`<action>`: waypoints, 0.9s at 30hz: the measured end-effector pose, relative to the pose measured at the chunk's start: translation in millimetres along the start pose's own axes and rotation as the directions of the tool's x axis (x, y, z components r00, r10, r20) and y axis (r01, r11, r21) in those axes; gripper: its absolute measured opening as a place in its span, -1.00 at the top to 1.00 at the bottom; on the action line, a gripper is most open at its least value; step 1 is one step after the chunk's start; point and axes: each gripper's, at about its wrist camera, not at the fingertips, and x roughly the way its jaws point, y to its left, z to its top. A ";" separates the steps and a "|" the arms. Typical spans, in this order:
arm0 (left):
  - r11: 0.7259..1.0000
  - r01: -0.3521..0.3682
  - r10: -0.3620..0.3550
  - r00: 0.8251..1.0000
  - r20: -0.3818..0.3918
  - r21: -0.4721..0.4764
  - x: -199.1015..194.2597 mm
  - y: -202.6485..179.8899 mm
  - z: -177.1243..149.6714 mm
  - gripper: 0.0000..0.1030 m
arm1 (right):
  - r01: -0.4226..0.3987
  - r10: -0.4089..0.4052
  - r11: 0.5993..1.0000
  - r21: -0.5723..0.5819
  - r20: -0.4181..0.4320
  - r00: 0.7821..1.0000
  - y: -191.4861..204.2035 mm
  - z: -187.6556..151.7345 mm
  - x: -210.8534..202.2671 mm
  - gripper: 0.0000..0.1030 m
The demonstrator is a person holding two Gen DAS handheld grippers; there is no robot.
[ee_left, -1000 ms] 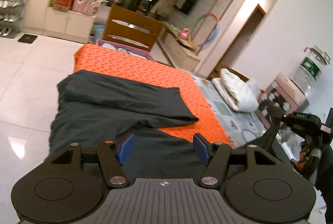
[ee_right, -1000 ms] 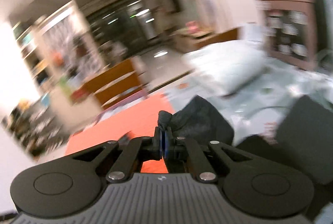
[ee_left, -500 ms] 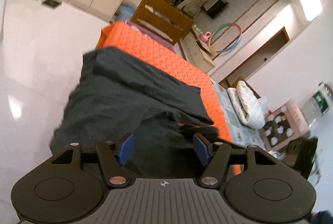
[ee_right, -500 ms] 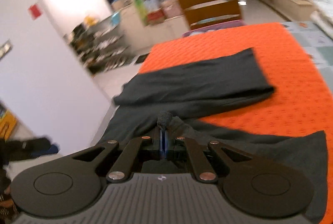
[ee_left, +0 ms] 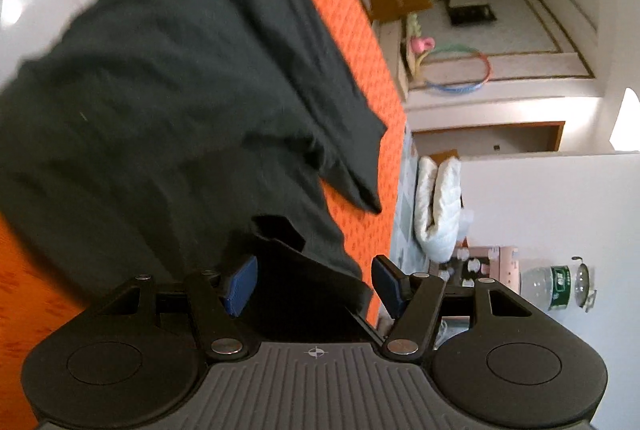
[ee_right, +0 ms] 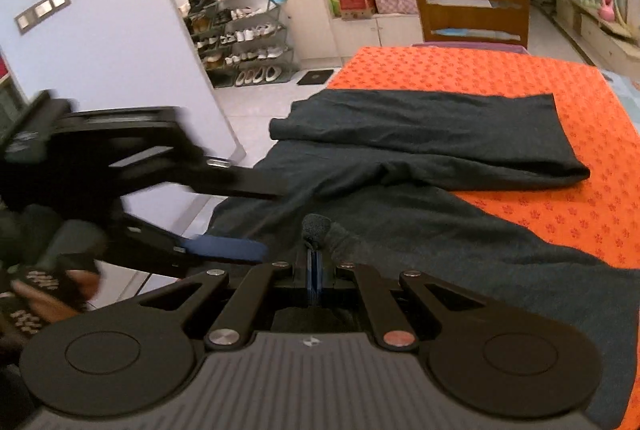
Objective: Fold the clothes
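Dark grey garment (ee_right: 420, 166) is lying spread over the orange patterned cover (ee_right: 520, 86), with one long section folded flat across the far side and the rest draping toward the near edge, part of it hanging past the cover's edge over the white floor (ee_right: 256, 118).

Right gripper (ee_right: 313, 270) is sitting at the garment's near portion, jaws pinched fully together on a small bunched tuft of the fabric that is sticking up just above the blue pads (ee_right: 313, 262). The cloth is running away from that pinch point toward the right and toward the folded section beyond.

Left gripper (ee_left: 314, 284) is coming in rolled hard, so its view is showing the room tipped sideways. Its jaws are standing roughly half open, blue pads (ee_left: 240, 284) well apart. A dark fold of the garment (ee_left: 180, 90) is lying between and just ahead of the fingers, but the pads are not pressing on it; nothing gripped.

In the right wrist view the left gripper (ee_right: 276, 222) is reaching in from the left, motion-blurred, one finger above the cloth edge and the blue-padded one below, near the right gripper's pinch. Whether the lower pad is touching the cloth, can't tell. A hand (ee_right: 44, 286) is showing at the left edge on that tool.
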 end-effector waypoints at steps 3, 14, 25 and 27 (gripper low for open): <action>1.000 -0.004 0.003 0.999 -0.042 -0.017 18.3 1.6 0.5 -0.25 | 0.003 -0.003 0.999 -0.035 0.003 1.000 8.0 -0.9 -1.8 0.93; 0.932 -0.087 0.069 0.996 0.063 0.352 -11.8 -30.9 16.4 0.91 | 0.025 -0.026 0.998 -0.061 -0.019 0.999 38.4 -8.9 -3.3 0.68; 0.869 -0.143 0.099 0.988 0.118 0.474 -75.9 -9.3 70.9 0.91 | 0.193 -0.187 0.979 0.059 -0.093 0.978 45.3 -30.8 0.2 0.53; 0.869 -0.149 0.102 0.987 0.123 0.472 -82.1 -3.0 79.1 0.91 | 0.230 -0.221 0.970 0.081 -0.104 0.970 44.8 -34.3 -0.6 0.52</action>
